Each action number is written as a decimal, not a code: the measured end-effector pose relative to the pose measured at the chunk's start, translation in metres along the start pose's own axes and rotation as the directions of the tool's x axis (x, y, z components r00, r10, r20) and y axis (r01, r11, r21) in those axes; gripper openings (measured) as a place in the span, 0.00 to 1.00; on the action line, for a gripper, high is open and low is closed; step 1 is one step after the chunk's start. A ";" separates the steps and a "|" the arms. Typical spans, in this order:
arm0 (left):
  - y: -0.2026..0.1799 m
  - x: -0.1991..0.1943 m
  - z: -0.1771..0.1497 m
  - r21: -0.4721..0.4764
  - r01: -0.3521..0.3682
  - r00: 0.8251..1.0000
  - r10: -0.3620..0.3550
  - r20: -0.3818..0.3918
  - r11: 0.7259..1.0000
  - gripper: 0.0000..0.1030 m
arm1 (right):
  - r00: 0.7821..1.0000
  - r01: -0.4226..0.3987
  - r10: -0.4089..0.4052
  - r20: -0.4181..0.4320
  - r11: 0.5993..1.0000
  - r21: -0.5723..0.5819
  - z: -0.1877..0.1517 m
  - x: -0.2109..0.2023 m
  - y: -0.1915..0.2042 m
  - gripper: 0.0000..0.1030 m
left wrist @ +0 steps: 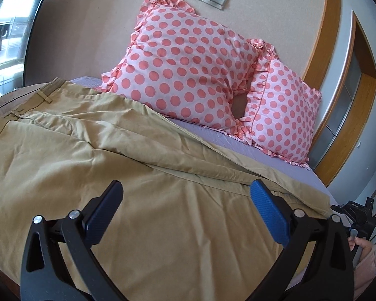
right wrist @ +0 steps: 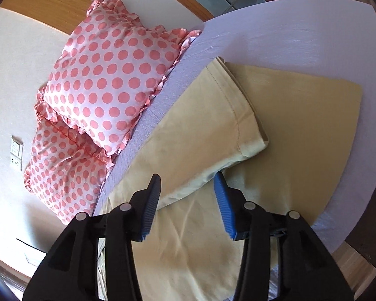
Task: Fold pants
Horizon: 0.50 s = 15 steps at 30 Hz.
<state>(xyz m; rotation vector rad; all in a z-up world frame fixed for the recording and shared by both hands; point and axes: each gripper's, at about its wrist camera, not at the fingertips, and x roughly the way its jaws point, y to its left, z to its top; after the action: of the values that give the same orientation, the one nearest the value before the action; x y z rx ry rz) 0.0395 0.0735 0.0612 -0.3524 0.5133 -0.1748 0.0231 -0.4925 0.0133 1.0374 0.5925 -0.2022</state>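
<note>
Pants (left wrist: 112,150) spread on bed (right wrist: 275,32), one leg crossing the other | left gripper (left wrist: 185,195) and right gripper (right wrist: 186,188) released, empty | soft, light, limp cloth; I would grasp hem (right wrist: 238,115) and waistband (left wrist: 45,92).

Blocking the bed's head edge: two polka-dot pillows (left wrist: 188,70).
Leaving bare lilac sheet (right wrist: 300,42) open beyond the pants (right wrist: 300,115), toward the foot corner.

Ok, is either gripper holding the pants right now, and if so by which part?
Nothing is held. The left gripper and the right gripper both hang open above the tan pants, with no cloth between their fingers.
</note>
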 end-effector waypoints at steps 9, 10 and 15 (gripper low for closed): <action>0.031 0.022 0.059 -0.081 -0.043 0.998 0.040 -0.039 0.996 0.98 | 0.992 -0.124 0.124 0.028 0.992 0.020 0.015 0.037 -0.002 0.05; 0.035 0.029 0.068 -0.098 -0.053 0.997 0.048 -0.055 0.994 0.98 | 0.983 -0.173 0.172 0.065 0.985 0.017 0.016 0.029 -0.004 0.05; 0.060 0.086 0.112 -0.178 -0.110 0.984 0.082 -0.159 0.978 0.95 | 0.959 -0.229 0.234 0.158 0.972 -0.052 0.015 -0.003 -0.007 0.05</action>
<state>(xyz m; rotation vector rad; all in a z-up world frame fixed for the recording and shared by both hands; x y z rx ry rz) 0.1747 0.1395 0.0917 -0.4980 0.6974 -0.0594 0.0235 -0.5090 0.0154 1.0377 0.3213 -0.0696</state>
